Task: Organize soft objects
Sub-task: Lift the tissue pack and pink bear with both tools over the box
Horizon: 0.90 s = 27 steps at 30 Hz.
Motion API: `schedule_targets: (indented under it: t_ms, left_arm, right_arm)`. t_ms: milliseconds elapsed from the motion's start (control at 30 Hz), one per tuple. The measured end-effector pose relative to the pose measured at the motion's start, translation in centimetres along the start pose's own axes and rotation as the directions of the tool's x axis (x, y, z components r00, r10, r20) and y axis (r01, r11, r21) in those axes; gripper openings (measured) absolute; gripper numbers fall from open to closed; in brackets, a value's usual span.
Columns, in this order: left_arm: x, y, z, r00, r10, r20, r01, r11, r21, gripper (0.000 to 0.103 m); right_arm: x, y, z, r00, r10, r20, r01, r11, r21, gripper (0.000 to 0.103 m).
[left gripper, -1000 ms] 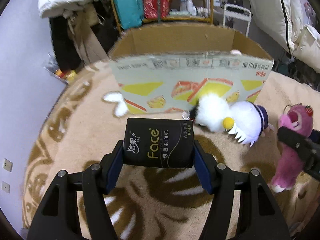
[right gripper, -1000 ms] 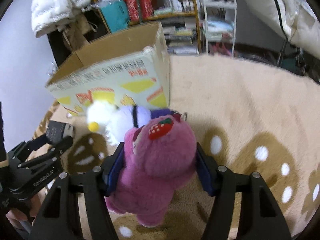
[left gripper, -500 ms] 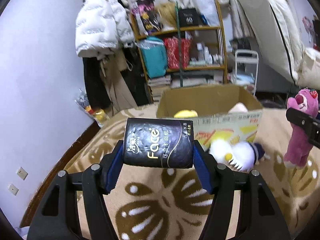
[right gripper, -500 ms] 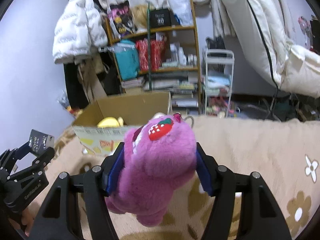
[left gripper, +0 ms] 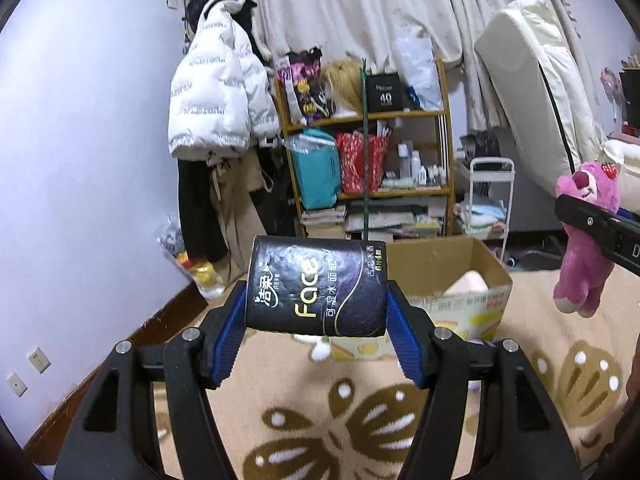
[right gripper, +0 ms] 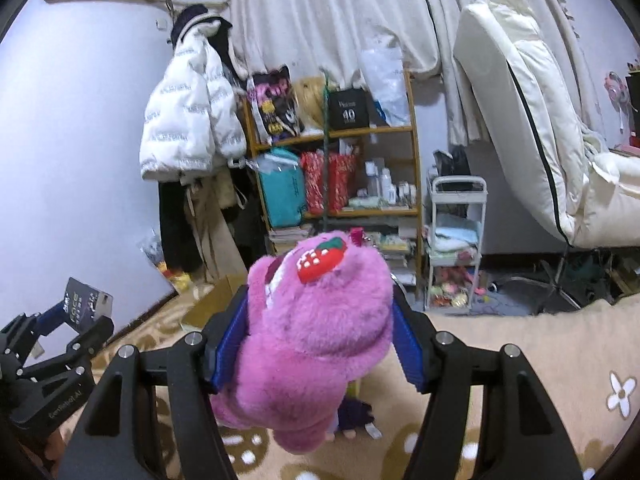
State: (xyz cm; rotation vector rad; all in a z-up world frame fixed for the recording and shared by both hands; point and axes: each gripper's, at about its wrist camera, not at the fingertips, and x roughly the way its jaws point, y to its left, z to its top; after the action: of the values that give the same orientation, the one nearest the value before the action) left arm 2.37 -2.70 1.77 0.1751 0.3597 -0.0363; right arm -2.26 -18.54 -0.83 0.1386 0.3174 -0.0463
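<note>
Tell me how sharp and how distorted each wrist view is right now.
Left wrist view: crisp, the tissue pack print readable, the shelf in focus; fisheye bends the walls and blackens the corners. Right wrist view: softer, the pink plush bear slightly blurred up close, the shelf labels smeared, the same barrel curving at the edges.

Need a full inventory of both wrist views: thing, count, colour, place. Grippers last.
Pack of tissues in dark wrapper: 1, navy-black with gold print, held off the floor in the left jaws.
Fluffy pink bear plush with strawberry patch: 1, magenta, held in the right jaws.
Open cardboard box: 1, brown, on the rug beyond the tissues; a pale item inside.
Beige rug with brown flower pattern: 1, floor.
Wooden shelf unit: 1, cluttered, back wall.
White puffer jacket: 1, hanging left of the shelf.
White trolley rack: 1, right of the shelf.
Left gripper: black, blue pads, shut.
Right gripper: same, shut.
</note>
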Motion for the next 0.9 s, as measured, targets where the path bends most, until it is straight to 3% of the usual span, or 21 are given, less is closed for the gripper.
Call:
schedule_targets:
  t_ms: [500,900]
  left_arm:
    - [3.0,-1.7,4.7,0.994,-0.017,0.111,0.009,0.998,0.069,0.064]
    - [7.4,-1.8,6.2,0.991,-0.054,0.120,0.047,0.997,0.061,0.064]
  right_arm:
    - [3.7,1.6,4.7,0.995,0.029,0.099,-0.019,0.995,-0.097,0.069]
    - [7.3,1.2,5.4,0.992,0.053,0.111,-0.042,0.994,-0.100,0.069]
